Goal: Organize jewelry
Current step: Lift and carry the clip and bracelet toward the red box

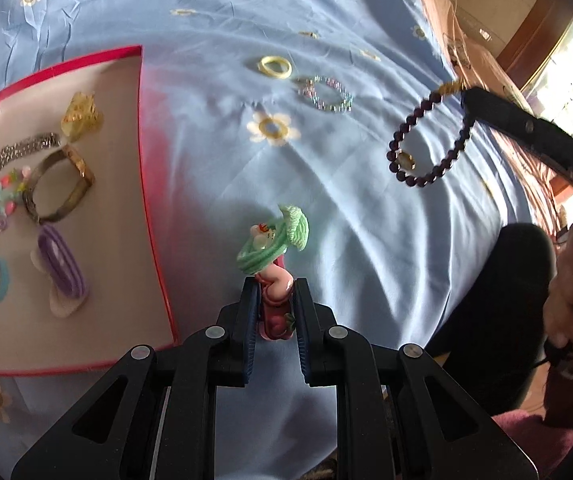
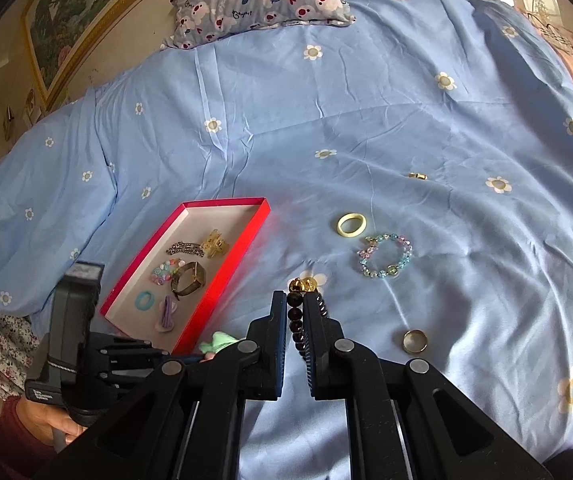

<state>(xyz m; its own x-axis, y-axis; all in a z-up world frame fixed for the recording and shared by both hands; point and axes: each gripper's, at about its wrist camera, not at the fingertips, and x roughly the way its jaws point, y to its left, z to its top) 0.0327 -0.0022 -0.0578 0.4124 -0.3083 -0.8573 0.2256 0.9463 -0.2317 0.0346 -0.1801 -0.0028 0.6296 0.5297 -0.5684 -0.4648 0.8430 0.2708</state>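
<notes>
Daylight fills both views, brightest at the window [image 1: 566, 60] on the far right, which is blown out to white. The blue bedsheet [image 2: 366, 120] is evenly lit, with soft shadows in its wrinkles and a darker patch near the upper right corner. The red box [image 2: 222, 280] throws a pink glow onto the sheet beside it. Fisheye bending curves the edges, the corners go black, and the dark bead bracelet [image 1: 430, 144] looks slightly smeared.

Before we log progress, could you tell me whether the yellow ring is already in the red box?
No, the yellow ring lies on the blue bedsheet, outside the red box.
</notes>
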